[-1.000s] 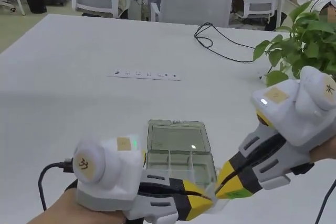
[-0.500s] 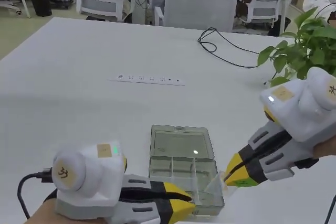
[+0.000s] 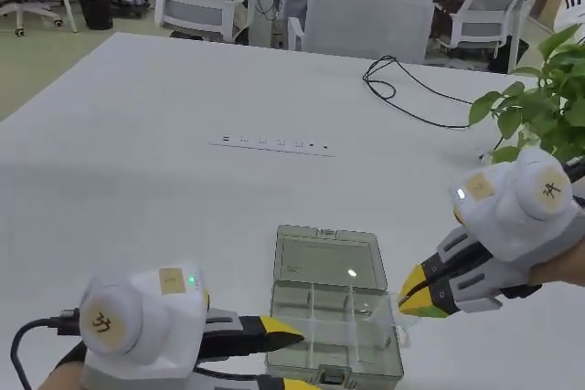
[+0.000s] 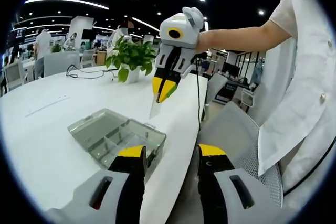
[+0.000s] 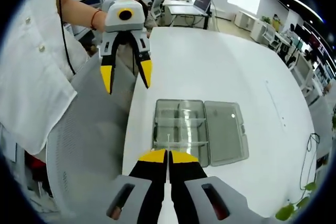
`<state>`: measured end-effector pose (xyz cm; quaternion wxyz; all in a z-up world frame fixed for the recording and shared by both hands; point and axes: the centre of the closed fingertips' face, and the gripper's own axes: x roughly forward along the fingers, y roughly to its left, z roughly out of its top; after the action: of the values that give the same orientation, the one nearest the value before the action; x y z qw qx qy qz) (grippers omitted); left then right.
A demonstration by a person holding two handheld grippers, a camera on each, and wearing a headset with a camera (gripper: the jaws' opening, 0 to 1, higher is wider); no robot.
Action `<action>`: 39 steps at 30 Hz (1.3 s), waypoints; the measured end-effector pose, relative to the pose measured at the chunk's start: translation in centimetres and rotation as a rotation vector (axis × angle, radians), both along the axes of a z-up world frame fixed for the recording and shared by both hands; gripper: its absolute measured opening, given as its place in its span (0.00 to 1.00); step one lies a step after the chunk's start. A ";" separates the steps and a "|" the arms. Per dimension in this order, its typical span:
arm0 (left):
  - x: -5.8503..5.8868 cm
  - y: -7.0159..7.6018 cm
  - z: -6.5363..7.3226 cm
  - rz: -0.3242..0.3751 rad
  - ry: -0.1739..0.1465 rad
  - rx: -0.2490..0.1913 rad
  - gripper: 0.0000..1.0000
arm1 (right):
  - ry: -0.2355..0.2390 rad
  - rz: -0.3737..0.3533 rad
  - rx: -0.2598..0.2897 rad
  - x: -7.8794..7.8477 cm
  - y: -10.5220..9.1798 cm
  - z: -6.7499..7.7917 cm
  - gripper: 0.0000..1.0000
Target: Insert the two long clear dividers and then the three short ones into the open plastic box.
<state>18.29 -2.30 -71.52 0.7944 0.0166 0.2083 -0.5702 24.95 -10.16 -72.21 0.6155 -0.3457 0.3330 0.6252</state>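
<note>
1. The broad white tabletop [image 3: 183, 180] carries everything. There is one box, one socket strip, one black cable [image 3: 411, 98] and one leafy green potted plant [image 3: 539, 98], which stands at 2 o'clock from the box.
2. There are two tongs, both white-bodied with black, yellow-tipped jaws.
3. The left tongs [image 3: 297, 363] sit at about 8 o'clock from the box in the head view. Their jaws are spread wide with nothing between them. The left gripper view [image 4: 171, 153] shows bare tabletop edge through the gap, and the right gripper view [image 5: 126, 80] shows them held clear of the tabletop.
4. The right tongs [image 3: 409, 303] hang at 3 o'clock from the box. Their jaws are pressed together on the top end of one divider. Their own view [image 5: 168, 156] shows the yellow tips closed to a slit.
5. The single grey-green see-through plastic box [image 3: 334, 317] lies near the tabletop's front edge. Its hinged lid is laid flat open at 12 o'clock. Clear partitions already split the base into compartments; I cannot count them surely.
6. The flat white socket strip [image 3: 272, 144] lies well beyond the box at 11 o'clock.
7. The thin clear plastic divider [image 4: 155, 109] points down from the right tongs towards the box's near right corner. I cannot tell whether it touches the box.
</note>
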 end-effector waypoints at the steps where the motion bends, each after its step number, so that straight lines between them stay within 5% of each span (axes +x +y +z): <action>1: 0.0 0.2 -0.2 0.003 0.003 0.007 0.39 | -0.008 0.007 -0.013 0.2 0.0 -0.3 0.03; 18: -0.3 1.6 -1.3 0.057 0.034 0.008 0.62 | -0.040 0.038 -0.118 2.2 0.5 -4.6 0.03; 39: -0.5 1.7 -1.5 0.064 0.045 -0.005 0.63 | -0.024 0.036 -0.163 2.4 0.4 -5.3 0.02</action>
<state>17.78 -0.61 -72.98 0.8073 -0.0049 0.2253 -0.5454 27.32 -9.72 -77.48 0.5781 -0.4081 0.3691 0.6025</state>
